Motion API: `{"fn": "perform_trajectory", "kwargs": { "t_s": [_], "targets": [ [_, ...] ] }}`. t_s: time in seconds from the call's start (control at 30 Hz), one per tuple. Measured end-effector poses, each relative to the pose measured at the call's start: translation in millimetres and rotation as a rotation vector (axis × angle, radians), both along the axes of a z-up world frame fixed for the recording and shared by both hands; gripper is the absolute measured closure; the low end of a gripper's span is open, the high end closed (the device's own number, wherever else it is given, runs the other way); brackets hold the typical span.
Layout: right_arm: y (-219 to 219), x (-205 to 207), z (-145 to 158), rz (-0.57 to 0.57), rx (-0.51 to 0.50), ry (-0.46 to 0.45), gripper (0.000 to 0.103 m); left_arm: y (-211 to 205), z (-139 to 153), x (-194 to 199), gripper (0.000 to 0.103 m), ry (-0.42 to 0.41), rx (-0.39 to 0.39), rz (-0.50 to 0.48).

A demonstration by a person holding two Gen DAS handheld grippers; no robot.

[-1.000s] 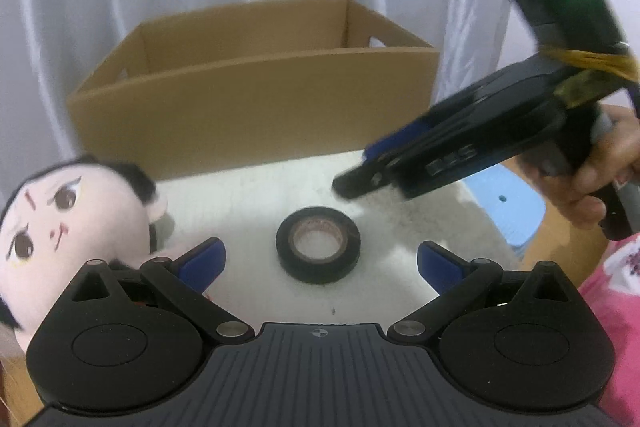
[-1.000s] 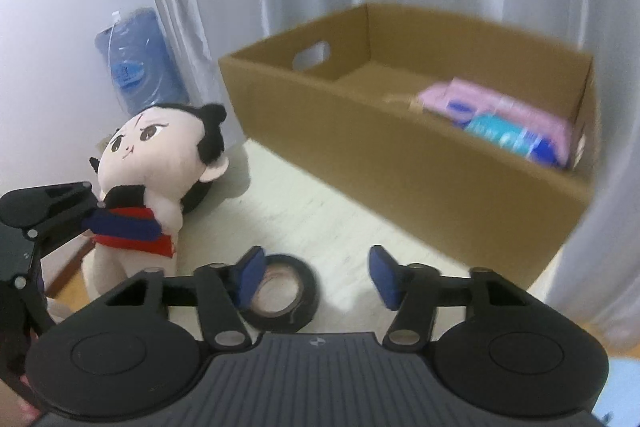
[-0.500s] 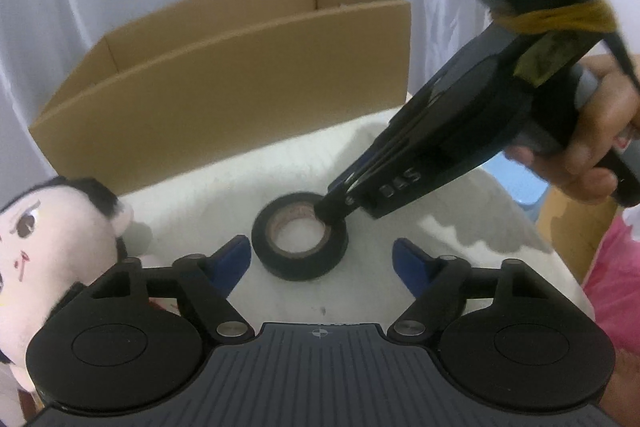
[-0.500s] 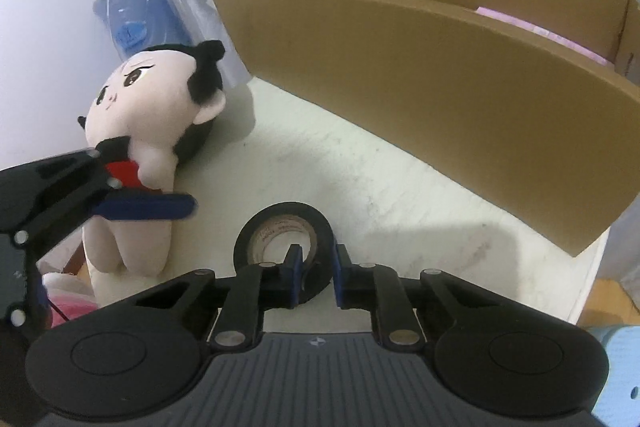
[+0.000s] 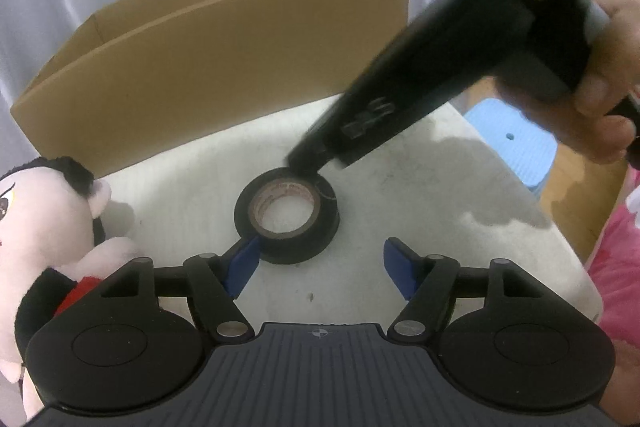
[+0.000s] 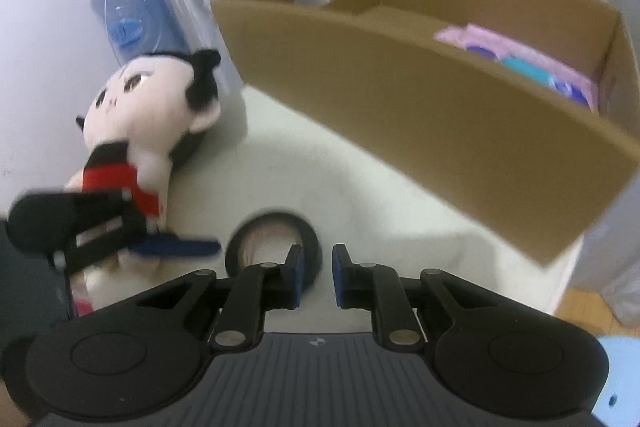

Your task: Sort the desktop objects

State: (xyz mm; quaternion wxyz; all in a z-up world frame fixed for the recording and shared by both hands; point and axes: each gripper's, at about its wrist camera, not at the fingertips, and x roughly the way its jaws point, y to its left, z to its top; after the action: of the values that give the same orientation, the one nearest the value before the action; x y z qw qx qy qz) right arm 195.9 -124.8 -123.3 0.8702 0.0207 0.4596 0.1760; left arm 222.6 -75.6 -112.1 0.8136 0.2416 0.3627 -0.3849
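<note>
A roll of black tape (image 5: pixel 287 215) lies flat on the white table (image 5: pixel 440 187), in front of the cardboard box (image 5: pixel 224 67) and to the right of the plush doll (image 5: pixel 48 227). The right gripper (image 6: pixel 316 275) has its jaws drawn together, and from the left wrist view its tip sits on the far rim of the roll; the blur keeps me from telling whether the rim is actually pinched. The left gripper (image 5: pixel 316 267) is closing, its left pad brushing the near left side of the roll while the right pad stands apart from it, so the roll is off centre between them.

To lift the roll cleanly, I'd say one tool should do the holding. If the right one has the rim, it should raise it straight up and carry it over the near wall of the box, where pink packets (image 6: pixel 516 55) already lie. The left would do best to stop squeezing, since a sideways nudge could slide the roll out of the thin pinch.
</note>
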Motion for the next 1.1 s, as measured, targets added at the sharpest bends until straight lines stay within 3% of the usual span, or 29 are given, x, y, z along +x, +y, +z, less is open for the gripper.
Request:
{"fn": "perform_trajectory", "kwargs": {
  "t_s": [0.2, 0.4, 0.67, 1.03, 1.07, 1.1],
  "targets": [
    [11.5, 9.1, -20.1, 0.032, -0.04, 0.027, 0.081, 0.1, -3.2, 0.9, 0.03, -0.006, 0.016, 0.006],
    [-2.7, -5.1, -17.7, 0.022, -0.056, 0.037, 0.081, -4.8, -7.6, 6.2, 0.028, 0.006, 0.014, 0.005],
    [-25.2, -12.2, -17.0, -0.048, 0.017, 0.09, 0.08, -13.1, -8.2, 11.6, 0.028, 0.031, -0.007, -0.033],
    [-30.2, -14.7, -13.9, -0.061, 0.018, 0.102, 0.08, -18.5, -10.2, 18.7, 0.033, 0.104, -0.063, -0.052],
    [-31.3, -15.0, -13.4, -0.062, 0.02, 0.107, 0.077, -18.4, -10.2, 18.5, 0.033, 0.102, -0.063, -0.057],
    [-32.3, -14.7, -13.7, -0.07, 0.019, 0.113, 0.069, -18.4, -10.5, 18.4, 0.032, 0.099, -0.064, -0.059]
  ]
}}
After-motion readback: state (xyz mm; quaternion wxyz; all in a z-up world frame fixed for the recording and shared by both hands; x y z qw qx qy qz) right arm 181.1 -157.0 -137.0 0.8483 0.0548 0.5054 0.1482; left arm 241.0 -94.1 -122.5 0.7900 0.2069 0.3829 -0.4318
